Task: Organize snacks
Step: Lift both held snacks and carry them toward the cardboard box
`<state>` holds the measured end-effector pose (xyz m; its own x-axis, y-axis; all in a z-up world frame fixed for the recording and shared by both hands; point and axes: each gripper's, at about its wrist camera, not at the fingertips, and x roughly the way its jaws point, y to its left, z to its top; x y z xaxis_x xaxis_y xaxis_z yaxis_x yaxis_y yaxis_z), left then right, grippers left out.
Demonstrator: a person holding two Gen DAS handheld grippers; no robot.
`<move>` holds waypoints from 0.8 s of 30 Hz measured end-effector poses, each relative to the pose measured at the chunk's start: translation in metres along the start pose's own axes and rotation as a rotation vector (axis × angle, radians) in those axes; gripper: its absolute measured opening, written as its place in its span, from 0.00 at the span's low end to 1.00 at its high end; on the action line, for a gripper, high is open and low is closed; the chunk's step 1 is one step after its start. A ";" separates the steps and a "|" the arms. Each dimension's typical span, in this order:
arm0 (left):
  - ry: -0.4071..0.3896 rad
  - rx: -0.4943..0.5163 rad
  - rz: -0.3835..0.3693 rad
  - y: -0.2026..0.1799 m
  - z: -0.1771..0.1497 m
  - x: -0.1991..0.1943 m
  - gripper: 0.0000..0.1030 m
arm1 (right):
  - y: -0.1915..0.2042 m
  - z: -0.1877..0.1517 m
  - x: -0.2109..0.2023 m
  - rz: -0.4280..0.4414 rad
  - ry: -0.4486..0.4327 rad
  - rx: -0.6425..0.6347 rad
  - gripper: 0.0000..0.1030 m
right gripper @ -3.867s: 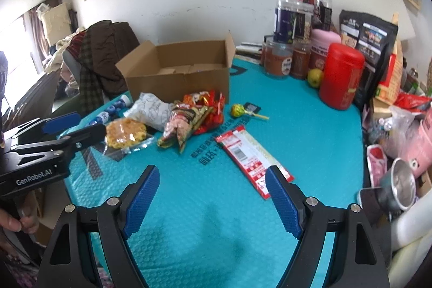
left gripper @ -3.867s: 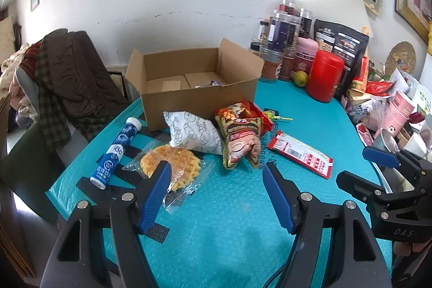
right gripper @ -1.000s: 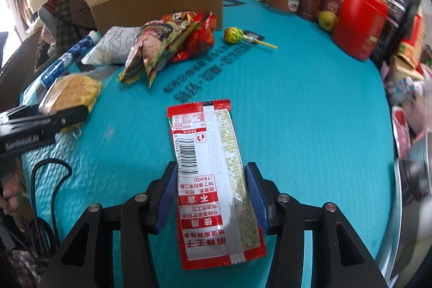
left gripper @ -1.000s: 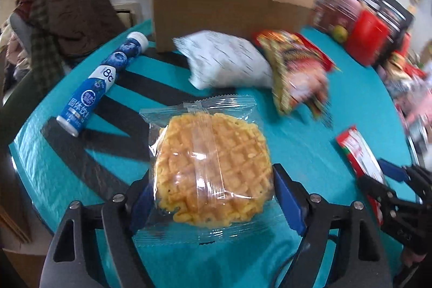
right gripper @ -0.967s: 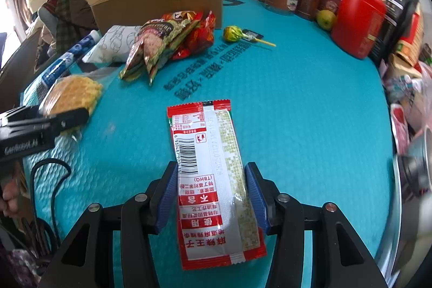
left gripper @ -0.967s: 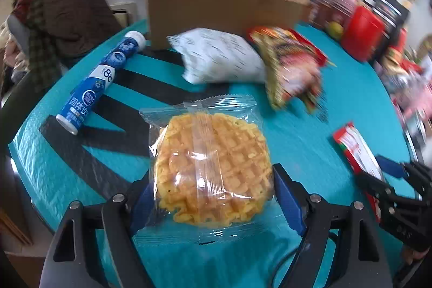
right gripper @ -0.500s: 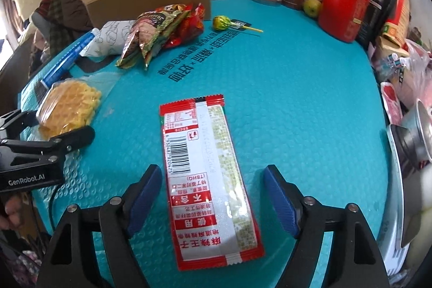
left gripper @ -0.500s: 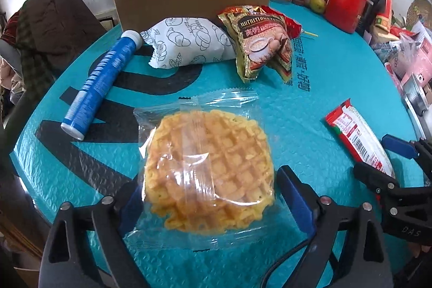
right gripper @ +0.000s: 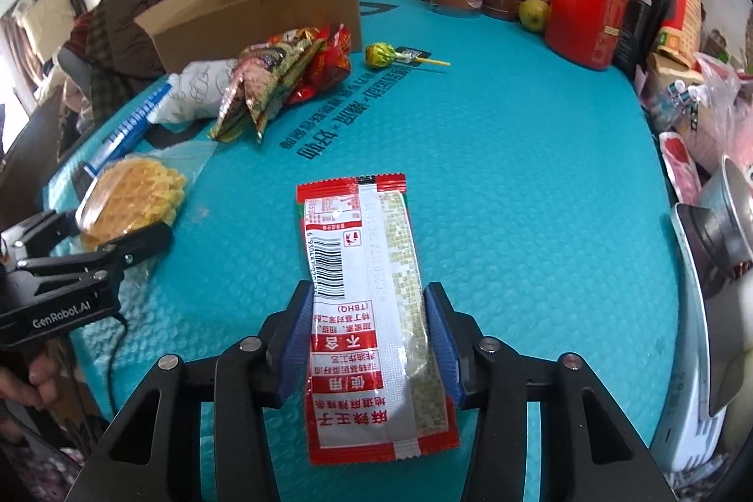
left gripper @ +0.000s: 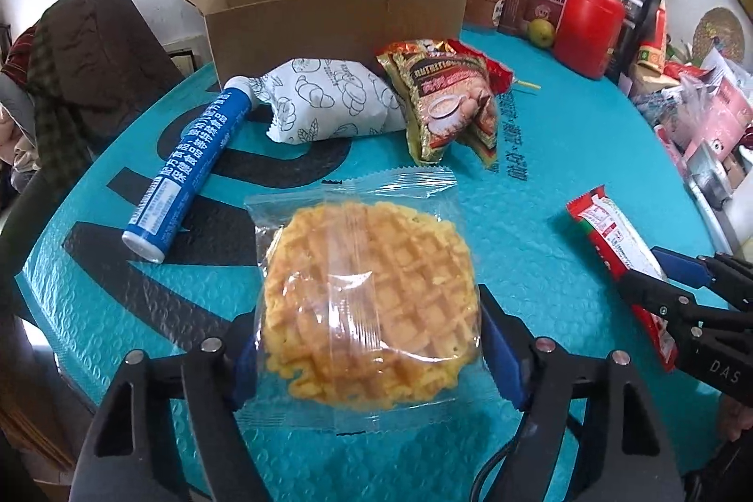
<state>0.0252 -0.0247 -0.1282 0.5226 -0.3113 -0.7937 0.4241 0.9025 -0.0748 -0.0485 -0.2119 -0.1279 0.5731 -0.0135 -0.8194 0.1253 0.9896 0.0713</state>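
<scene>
Both tools reclosed: red sachet (right gripper: 372, 314) lengthwise along right tool (right gripper: 369, 349).

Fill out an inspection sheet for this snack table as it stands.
Surface: teal table cover with black lettering.
Job's things: wrapped waffle, red snack packet, blue tube, white bun bag, snack bags, lollipop, open cardboard box.
Clutter: jars, red canister at the far edge.
Grippers: left gripper shut on waffle; right gripper shut on packet; both just closed.
Cables: black cable.
Surroundings: clothes pile, white wall.
</scene>
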 end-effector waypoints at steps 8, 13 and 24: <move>-0.062 -0.008 -0.035 -0.001 -0.001 -0.027 0.75 | 0.006 0.000 -0.024 0.043 -0.065 0.011 0.45; -0.110 0.008 -0.047 -0.005 0.005 -0.047 0.75 | 0.008 0.006 -0.043 0.063 -0.112 0.007 0.45; -0.256 0.017 -0.060 -0.011 0.041 -0.090 0.75 | 0.016 0.040 -0.092 0.110 -0.266 -0.046 0.45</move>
<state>0.0040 -0.0185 -0.0314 0.6653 -0.4316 -0.6091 0.4716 0.8755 -0.1052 -0.0666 -0.2002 -0.0285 0.7745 0.0635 -0.6294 0.0167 0.9925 0.1207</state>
